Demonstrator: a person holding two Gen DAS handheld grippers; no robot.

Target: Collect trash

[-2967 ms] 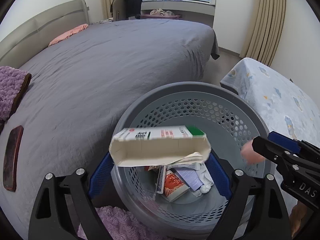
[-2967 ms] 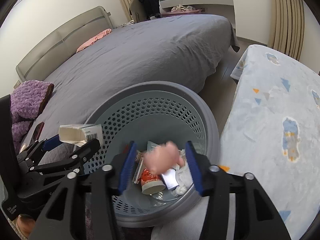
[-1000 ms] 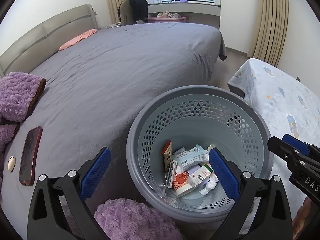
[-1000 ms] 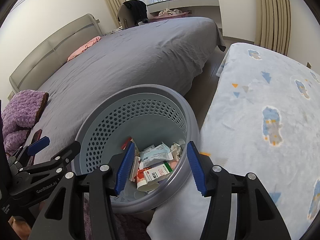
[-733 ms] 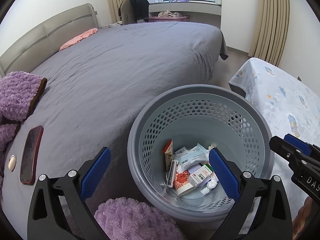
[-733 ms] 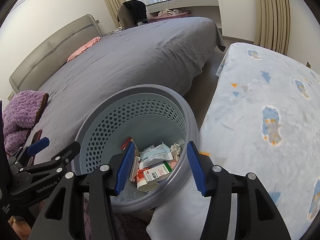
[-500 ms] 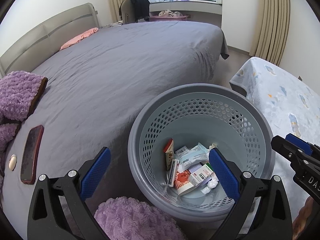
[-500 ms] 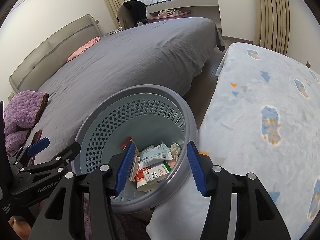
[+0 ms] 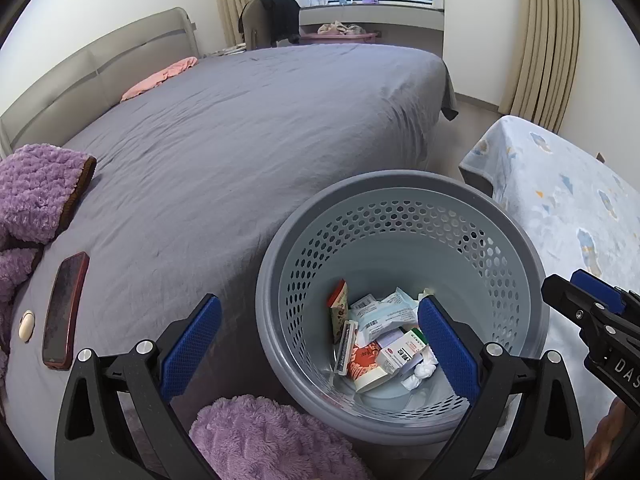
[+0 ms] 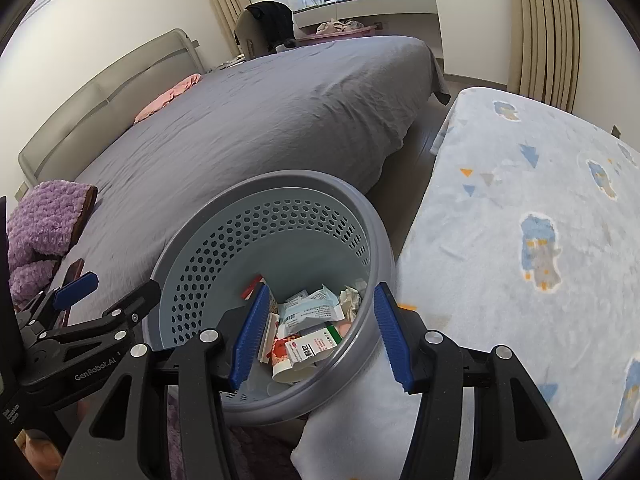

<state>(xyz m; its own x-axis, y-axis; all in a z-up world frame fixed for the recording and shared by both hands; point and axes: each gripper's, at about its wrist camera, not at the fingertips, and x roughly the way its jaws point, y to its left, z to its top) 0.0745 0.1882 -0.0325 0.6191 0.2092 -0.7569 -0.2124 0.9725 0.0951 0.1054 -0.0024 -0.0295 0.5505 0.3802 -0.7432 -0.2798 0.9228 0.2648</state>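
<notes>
Left wrist view: left gripper (image 9: 318, 344) spread wide, empty, above round grey perforated plastic basket (image 9: 400, 182); trash already inside: white medicine carton (image 9: 401, 354), red-printed paper cup (image 9: 366, 368), crumpled white tissue (image 9: 420, 370) (all probably light, easily crushed). Best pinched across carton's flat faces.

Right wrist view: right gripper (image 10: 322, 330) about half open, nothing between pads, over basket's near rim; pale blue sachet (image 10: 310, 312) looking thin, slippery.

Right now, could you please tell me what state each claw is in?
Left claw: open, holding nothing, above the basket.
Right claw: open, holding nothing.
</notes>
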